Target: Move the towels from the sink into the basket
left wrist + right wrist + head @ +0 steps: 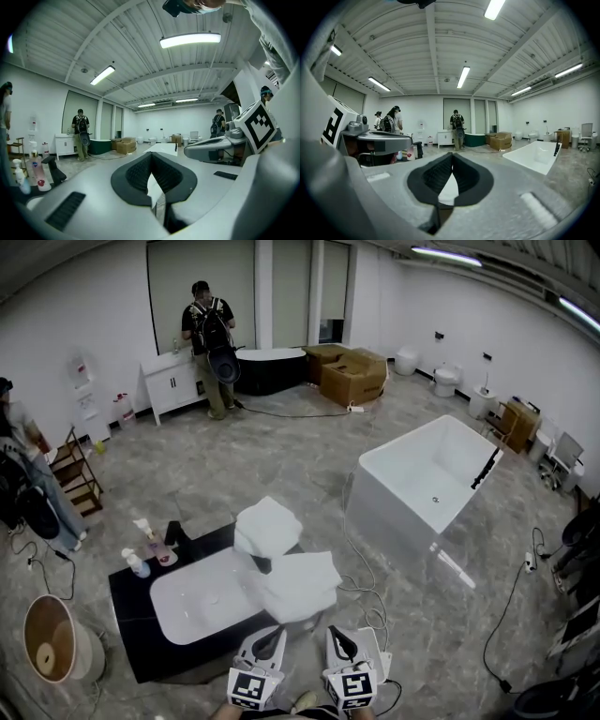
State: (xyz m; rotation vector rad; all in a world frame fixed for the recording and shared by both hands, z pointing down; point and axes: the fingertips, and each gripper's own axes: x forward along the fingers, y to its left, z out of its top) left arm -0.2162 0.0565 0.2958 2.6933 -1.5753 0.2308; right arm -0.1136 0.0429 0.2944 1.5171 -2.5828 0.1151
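Two white towels are bunched over the right end of the white sink (192, 606), one higher (269, 526) and one lower (302, 585). Both grippers sit at the bottom edge of the head view, pointing forward at them. My left gripper (270, 634) is shut, with a strip of white towel (154, 187) pinched between its black pads. My right gripper (339, 634) is also shut on white towel (449, 190). Which towel each one holds I cannot tell. The round woven basket (52, 651) stands on the floor at the lower left.
The sink rests on a black counter (131, 615) bearing two bottles (155, 545). A white bathtub (431, 484) stands to the right, and cables cross the floor (361, 577). One person (211, 334) stands at a far cabinet, another (28, 474) at the left edge.
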